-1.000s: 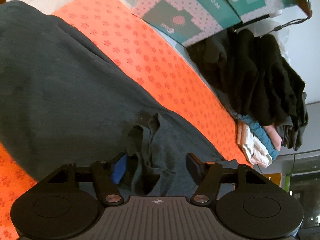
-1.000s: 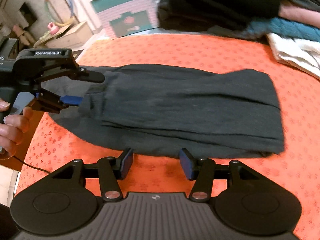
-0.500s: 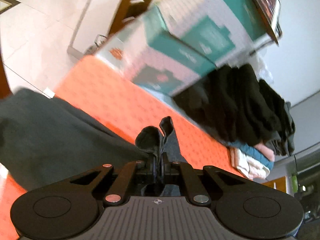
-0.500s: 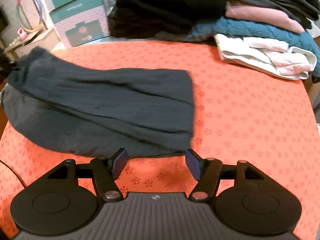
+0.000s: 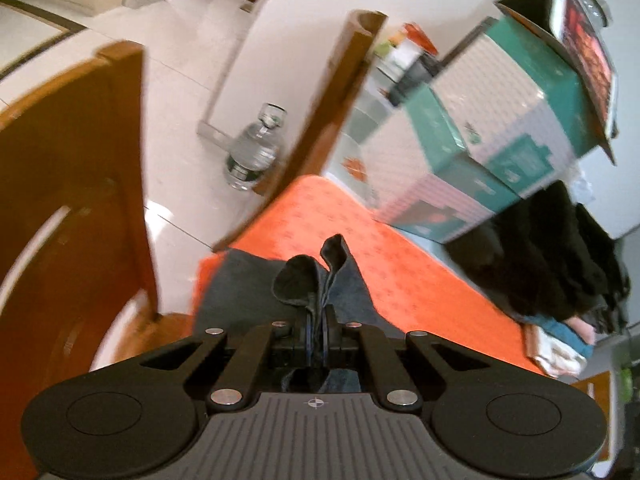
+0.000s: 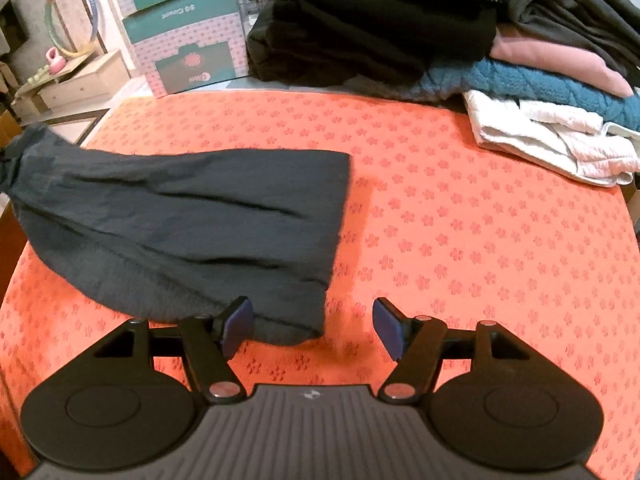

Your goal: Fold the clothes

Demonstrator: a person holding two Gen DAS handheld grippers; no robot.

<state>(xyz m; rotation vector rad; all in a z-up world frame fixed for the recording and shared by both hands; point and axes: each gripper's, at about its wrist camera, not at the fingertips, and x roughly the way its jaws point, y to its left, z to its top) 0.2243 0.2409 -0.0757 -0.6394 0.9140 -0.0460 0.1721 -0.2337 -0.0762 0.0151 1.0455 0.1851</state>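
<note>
Left wrist view: left claw (image 5: 316, 326) clamped tight on a bunched corner of the dark grey garment (image 5: 304, 280), soft matte knit, folds of it poking up past the fingers. Rest of the cloth drops away below onto the orange desk cover (image 5: 384, 252), which has a small stamped flower pattern. Beyond the desk edge: glossy wooden chair (image 5: 80, 184), curved back, blurred; clear plastic water bottle (image 5: 256, 152) on the pale tile floor. Teal and white cardboard boxes (image 5: 500, 136) stacked at the far side of the desk, a heap of black clothes (image 5: 548, 264) beside them.

Right wrist view: right claw (image 6: 314, 328) spread wide, empty, blue pads facing each other, low over the desk cover (image 6: 460, 240). Garment (image 6: 180, 216) lies on the left half of the desk, long axis running left to right. Left end is gathered narrow and lifted at the desk's edge; right end fans out broad with a straight hem. Long creases run along its length. Its near right corner sits just beyond the claw's left finger (image 6: 238, 320), whether touching I cannot tell. At the back right, a clothes pile (image 6: 520, 80): black fleece, pink, teal cable knit, white quilted piece at the bottom. Boxes (image 6: 184, 28) at back left, a pastel hoop (image 6: 74, 20) leaning beside them.
</note>
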